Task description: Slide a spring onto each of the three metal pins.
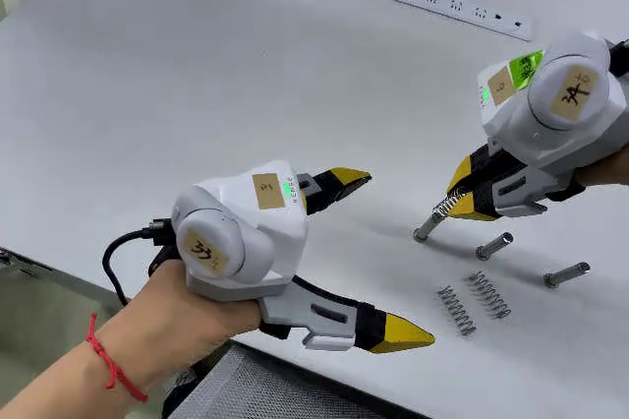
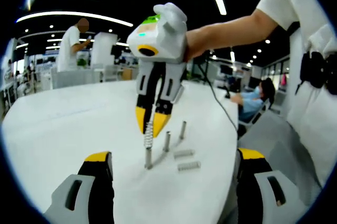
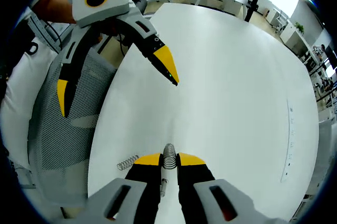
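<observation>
Left tongs (image 1: 378, 257): they are spread wide and hold nothing. They hover over the near edge of the tabletop (image 1: 197, 94), well apart from the pins.

First pin (image 1: 428, 229): it stands upright, as the left gripper view shows, right under the held spring.

Held spring (image 1: 447, 207): it is pinched near its upper end. Its lower end meets the top of the first pin. You cannot tell from here if the coil is already over the tip.

Right tongs (image 1: 458, 198): they are pressed on the held spring and point down at the first pin.

Loose springs: one spring (image 1: 455, 309) and a second spring (image 1: 488, 294) lie side by side on the tabletop, near the pins.

Middle pin (image 1: 494, 245) and far pin (image 1: 567, 274): both are bare and stand to the right of the first pin.

Progress: in my judgement, you are on the first of three springs.

Risk, alignment: if the coil comes down off centre, its end can catch on the pin top, and the spring can bend or jump out of your grip.

Risk, pin: nothing visible holds the first pin, so a side push from the spring may tip it over.

Risk, release: if you open too early, the spring may fall beside the pin and roll.
</observation>
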`<state>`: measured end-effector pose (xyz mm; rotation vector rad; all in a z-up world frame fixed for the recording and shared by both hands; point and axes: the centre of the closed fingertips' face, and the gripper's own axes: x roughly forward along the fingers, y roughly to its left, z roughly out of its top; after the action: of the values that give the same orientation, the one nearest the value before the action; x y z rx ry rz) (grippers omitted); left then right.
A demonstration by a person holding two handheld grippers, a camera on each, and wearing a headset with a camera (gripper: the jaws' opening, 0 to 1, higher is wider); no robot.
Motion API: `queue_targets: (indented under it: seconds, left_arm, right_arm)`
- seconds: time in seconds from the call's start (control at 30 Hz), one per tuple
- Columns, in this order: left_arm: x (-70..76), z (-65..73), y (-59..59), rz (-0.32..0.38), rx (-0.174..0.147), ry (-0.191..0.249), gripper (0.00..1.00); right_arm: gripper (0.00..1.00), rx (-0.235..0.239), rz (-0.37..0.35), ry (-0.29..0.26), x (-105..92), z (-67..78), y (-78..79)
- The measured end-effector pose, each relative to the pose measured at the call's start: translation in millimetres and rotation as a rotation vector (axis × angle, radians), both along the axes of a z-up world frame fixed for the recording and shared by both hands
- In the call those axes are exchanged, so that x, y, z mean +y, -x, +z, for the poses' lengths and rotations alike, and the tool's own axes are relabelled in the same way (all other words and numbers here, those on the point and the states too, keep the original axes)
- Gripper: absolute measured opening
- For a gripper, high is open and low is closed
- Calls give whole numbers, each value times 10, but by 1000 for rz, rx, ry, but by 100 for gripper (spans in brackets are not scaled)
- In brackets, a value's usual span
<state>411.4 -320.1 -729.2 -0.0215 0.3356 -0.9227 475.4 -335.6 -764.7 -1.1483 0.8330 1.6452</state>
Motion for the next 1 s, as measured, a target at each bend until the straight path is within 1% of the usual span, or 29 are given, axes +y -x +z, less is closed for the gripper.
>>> queue_targets:
  seconds: [0.07, 0.23, 0.43, 0.7, 0.8, 0.9, 1.0]
  left_arm:
    - [-4, 4, -2, -1, -2, 4, 99]
    - [-9, -9, 2, -7, 6, 13, 98]
    - [-20, -3, -10, -7, 7, 22, 98]
    - [-35, 2, -19, -12, 8, 30, 97]
    - [-46, -3, -13, -15, 10, 33, 97]
    - [-51, -5, -10, -15, 13, 36, 97]
    - [-52, -6, -8, -15, 15, 39, 97]
  right_arm:
    - [12, 4, -2, 3, -1, -13, -1]
    - [12, 7, 0, 12, -8, -73, -47]
    - [12, 13, 0, 16, 8, -77, 4]
    - [12, 19, -3, 19, 11, -145, -15]
    - [12, 20, -3, 19, 17, -156, 12]
    - [12, 17, -1, 17, 26, -172, 29]
    - [12, 5, 10, 25, 24, -222, 30]
